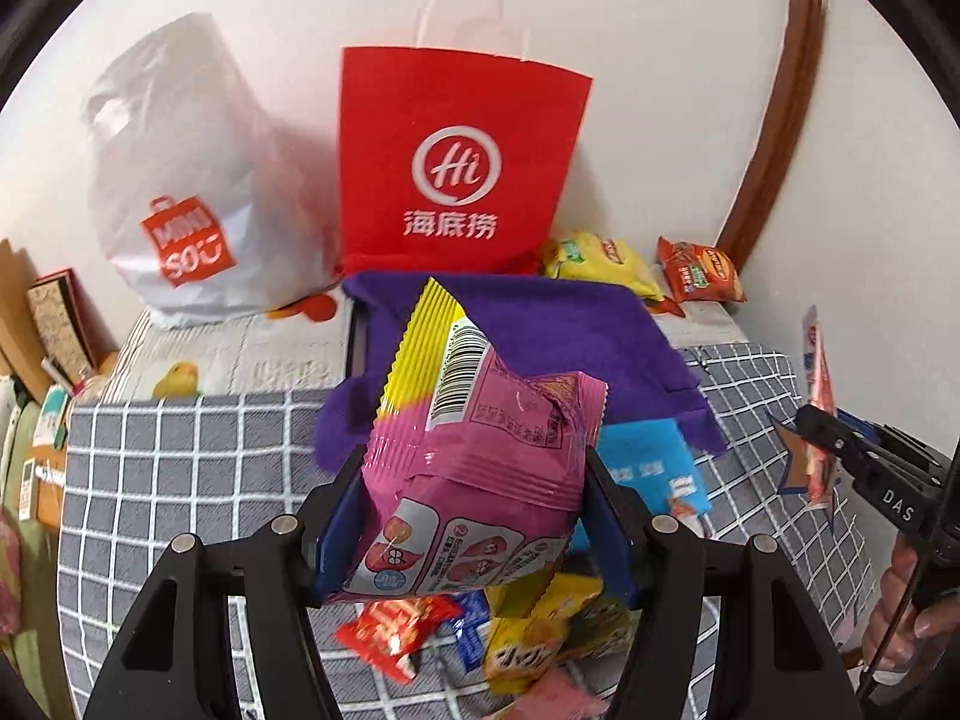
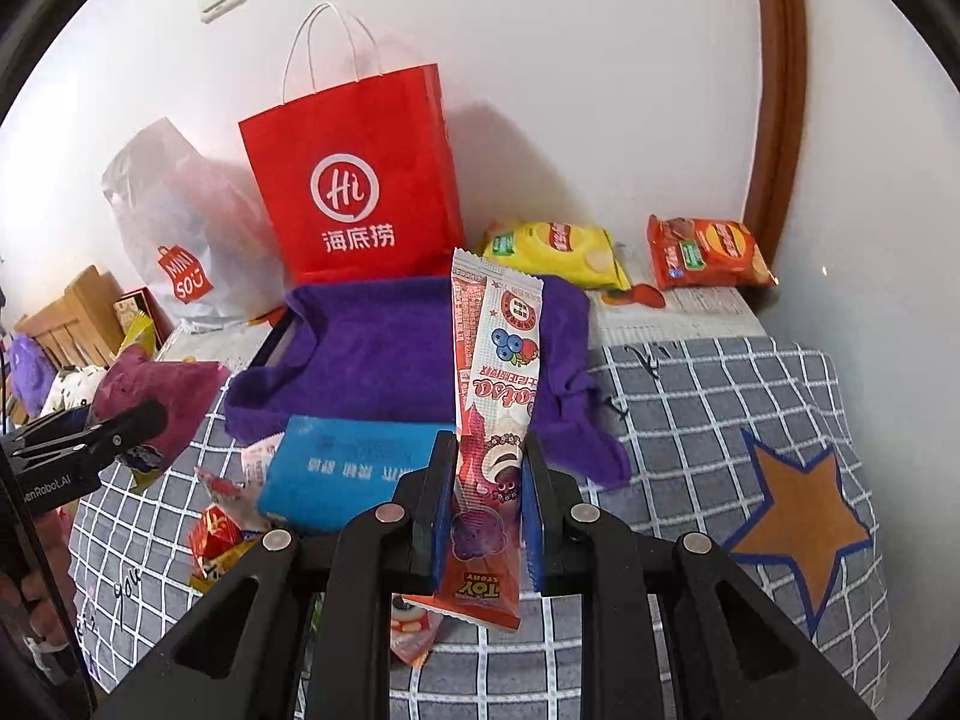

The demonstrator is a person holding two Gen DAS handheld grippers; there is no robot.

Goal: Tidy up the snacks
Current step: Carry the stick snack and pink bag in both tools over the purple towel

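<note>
My left gripper (image 1: 474, 516) is shut on a puffy pink and yellow snack packet (image 1: 474, 438), lifted above the bed; the same packet (image 2: 156, 402) shows at the left of the right wrist view. My right gripper (image 2: 485, 510) is shut on a long, narrow red and white snack stick packet (image 2: 495, 396), held upright; its top (image 1: 817, 372) shows at the right edge of the left wrist view. Under the left gripper lies a loose pile of small snacks (image 1: 528, 642) in red, yellow and blue wrappers. A blue packet (image 2: 348, 471) lies flat by a purple cloth (image 2: 390, 348).
A red paper bag (image 1: 456, 162) and a white plastic bag (image 1: 180, 192) stand against the wall. A yellow chip bag (image 2: 558, 252) and an orange chip bag (image 2: 705, 255) lie at the back right. The grey checked blanket (image 2: 720, 408) with a star covers the bed.
</note>
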